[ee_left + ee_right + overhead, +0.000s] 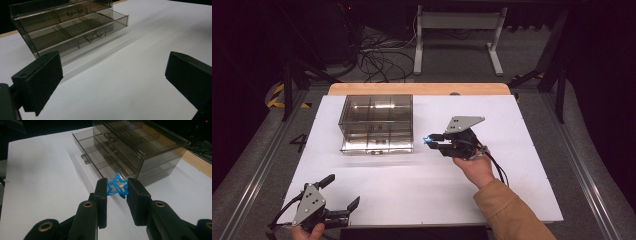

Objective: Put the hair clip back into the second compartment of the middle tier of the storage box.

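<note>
While my left tongs (pixel 341 196) gape empty at the desk's (pixel 422 190) near edge, my right tongs (pixel 117 188) pinch the blue star (pixel 117 186), the pulled-out drawer (pixel 100 160) of the organizer just ahead.

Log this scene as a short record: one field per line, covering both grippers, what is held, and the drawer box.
surface: white table
box: smoky clear drawer box at the table's far left
bottom drawer: pulled out, compartments look empty
right gripper: raised beside the box, fingers shut on a blue star
star: open outline shape, off the table, not yet in the box
left gripper: near the table's near left edge, fingers wide open, holding nothing
</note>
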Tool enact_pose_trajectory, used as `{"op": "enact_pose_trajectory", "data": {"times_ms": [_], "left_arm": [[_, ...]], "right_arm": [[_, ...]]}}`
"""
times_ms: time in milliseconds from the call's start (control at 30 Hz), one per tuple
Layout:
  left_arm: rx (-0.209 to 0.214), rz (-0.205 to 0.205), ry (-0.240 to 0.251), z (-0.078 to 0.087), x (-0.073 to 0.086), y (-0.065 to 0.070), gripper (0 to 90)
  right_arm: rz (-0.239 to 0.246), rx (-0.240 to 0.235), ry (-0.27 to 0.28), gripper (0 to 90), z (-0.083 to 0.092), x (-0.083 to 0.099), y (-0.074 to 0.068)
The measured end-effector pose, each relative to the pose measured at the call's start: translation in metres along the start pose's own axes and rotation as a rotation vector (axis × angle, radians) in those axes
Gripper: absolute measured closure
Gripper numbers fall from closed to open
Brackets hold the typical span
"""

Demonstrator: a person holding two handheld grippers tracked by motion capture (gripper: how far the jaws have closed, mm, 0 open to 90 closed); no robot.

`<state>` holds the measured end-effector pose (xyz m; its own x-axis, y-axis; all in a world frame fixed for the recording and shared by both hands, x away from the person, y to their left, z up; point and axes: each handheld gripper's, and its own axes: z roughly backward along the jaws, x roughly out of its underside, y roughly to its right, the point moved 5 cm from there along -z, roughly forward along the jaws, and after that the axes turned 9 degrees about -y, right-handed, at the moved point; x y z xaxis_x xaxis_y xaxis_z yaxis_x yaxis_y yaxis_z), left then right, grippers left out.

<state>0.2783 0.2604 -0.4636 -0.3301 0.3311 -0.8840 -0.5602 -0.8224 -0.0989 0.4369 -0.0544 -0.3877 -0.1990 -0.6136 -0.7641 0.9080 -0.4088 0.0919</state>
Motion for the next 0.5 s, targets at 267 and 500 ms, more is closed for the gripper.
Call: {"op": "enact_pose_trajectory", "data": {"times_ms": [267,500], "left_arm": [[0.006,-0.001,0.0,-0.001,-0.001,0.0,2.0],[0.008,-0.002,-0.001,-0.002,-0.001,0.0,2.0]], "right_arm": [[0.015,-0.013,-0.007,70.9,-0.012,-0.012,-0.002],[0.019,-0.014,-0.009,70.9,-0.016,-0.018,-0.004]]}}
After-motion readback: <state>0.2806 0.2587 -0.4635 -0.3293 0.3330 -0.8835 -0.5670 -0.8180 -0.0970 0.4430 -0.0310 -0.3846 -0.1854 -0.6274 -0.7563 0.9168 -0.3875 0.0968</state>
